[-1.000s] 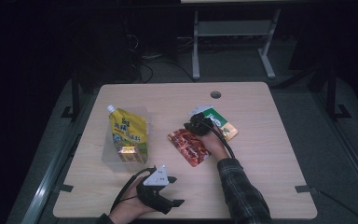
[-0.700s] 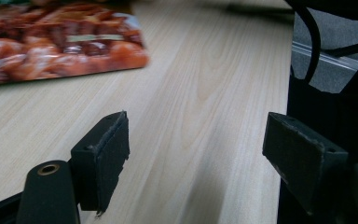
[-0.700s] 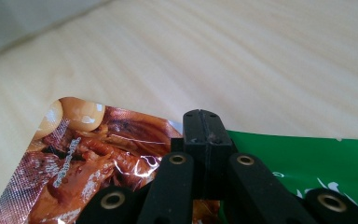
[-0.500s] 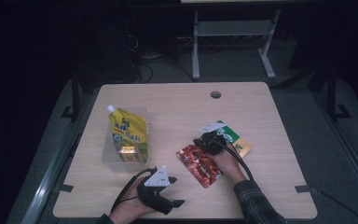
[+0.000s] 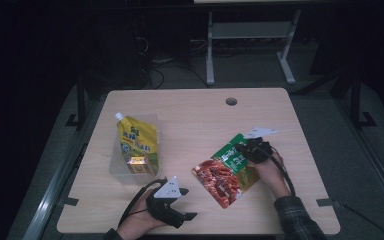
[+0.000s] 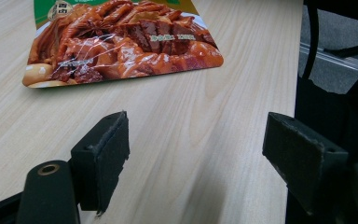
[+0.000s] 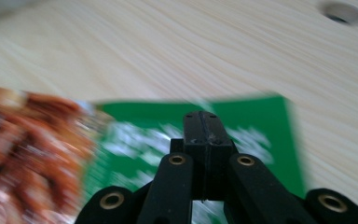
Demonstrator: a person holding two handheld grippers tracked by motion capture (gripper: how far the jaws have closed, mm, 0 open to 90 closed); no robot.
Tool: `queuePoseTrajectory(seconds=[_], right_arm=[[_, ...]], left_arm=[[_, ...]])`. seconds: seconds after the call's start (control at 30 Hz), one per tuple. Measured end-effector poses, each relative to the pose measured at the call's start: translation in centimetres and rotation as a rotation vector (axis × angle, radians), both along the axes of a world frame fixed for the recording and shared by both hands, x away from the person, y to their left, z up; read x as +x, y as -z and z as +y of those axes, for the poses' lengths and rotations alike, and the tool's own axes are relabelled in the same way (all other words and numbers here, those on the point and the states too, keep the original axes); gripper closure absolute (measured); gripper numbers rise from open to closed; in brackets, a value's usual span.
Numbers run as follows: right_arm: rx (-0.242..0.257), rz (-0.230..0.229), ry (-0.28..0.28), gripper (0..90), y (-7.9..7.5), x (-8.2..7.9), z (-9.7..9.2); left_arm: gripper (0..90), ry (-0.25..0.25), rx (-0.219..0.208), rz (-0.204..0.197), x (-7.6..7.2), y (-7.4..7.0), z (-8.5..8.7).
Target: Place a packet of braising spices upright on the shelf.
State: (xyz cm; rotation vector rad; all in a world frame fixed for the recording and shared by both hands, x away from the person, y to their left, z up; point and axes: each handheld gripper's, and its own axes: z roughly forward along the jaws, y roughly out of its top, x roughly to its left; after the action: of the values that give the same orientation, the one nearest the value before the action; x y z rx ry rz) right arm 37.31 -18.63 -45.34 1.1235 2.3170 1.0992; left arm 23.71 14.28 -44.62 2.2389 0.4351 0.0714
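Jaws, left gripper (image 5: 189, 217): spread wide with nothing between them; in the left gripper view the two black pads (image 6: 103, 157) stand well apart over bare wood.
Jaws, right gripper (image 5: 243, 149): pressed together; in the right gripper view they meet over the green part of the food packet (image 7: 261, 126), but whether they pinch it I cannot tell, as that view is blurred.
Table (image 5: 195, 110): light wood top with a round hole (image 5: 231, 101) near the far edge, in the middle.
Clear tub (image 5: 116, 165): stands on the left part of the table and holds the yellow pouch.
Yellow pouch (image 5: 137, 142): lies in the tub, its white spout pointing to the far left.
Food packet (image 5: 225, 172): flat on the right part of the table, green at its far end and red-orange with a meat picture at its near end; in the left gripper view the meat end (image 6: 121, 42) lies just ahead of the open pads.
Left hand (image 5: 137, 225): at the near edge, holding its gripper low over the table, pointing right.
Right hand (image 5: 272, 172): just right of the packet, its gripper at the green end.
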Motion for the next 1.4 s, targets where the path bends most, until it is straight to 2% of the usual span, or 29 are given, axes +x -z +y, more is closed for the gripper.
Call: queuePoseTrajectory(seconds=[0.1,0.27,0.33,0.4,0.7,0.97,1.13,1.23,1.3,1.33,1.4], right_arm=[[-0.017,0.028,0.065,90.0,0.3,0.2,-3.0],[-0.031,0.057,0.088,90.0,0.9,0.5,-4.4],[-0.037,0.065,0.074,90.0,1.4,0.9,-4.3],[-0.070,0.079,0.067,90.0,1.8,1.1,-4.0],[-0.055,0.094,0.022,90.0,1.8,1.1,-3.7],[-0.038,0.110,-0.103,90.0,1.7,0.5,-1.9],[-0.055,0.107,-0.190,90.0,1.6,-0.2,-0.4],[-0.063,0.107,-0.241,90.0,1.6,-0.8,0.6],[-0.072,0.109,-0.248,90.0,1.5,-1.0,1.1],[-0.081,0.106,-0.243,87.1,1.4,-1.0,1.2],[-0.060,0.119,-0.216,73.0,1.1,-1.1,1.0]], left_arm=[[22.0,-0.005,-0.007,0.004,0.0,0.0,-0.1],[22.0,-0.003,0.001,0.007,0.0,0.1,-0.2],[21.9,-0.004,0.002,0.008,0.0,0.1,-0.2],[21.9,-0.006,-0.001,0.008,0.0,0.1,-0.1],[21.9,-0.029,-0.002,-0.004,0.1,-0.1,0.0],[21.1,-0.072,-0.003,-0.030,0.4,-0.5,-0.3],[18.0,-0.111,-0.002,-0.052,1.0,-1.2,-1.1],[15.0,-0.154,0.010,-0.041,1.8,-1.3,-1.9],[14.1,-0.176,0.019,-0.032,2.3,-0.9,-2.3],[13.7,-0.182,0.030,-0.030,2.6,-0.7,-2.6],[13.2,-0.196,0.040,-0.019,3.1,-0.4,-3.1]])
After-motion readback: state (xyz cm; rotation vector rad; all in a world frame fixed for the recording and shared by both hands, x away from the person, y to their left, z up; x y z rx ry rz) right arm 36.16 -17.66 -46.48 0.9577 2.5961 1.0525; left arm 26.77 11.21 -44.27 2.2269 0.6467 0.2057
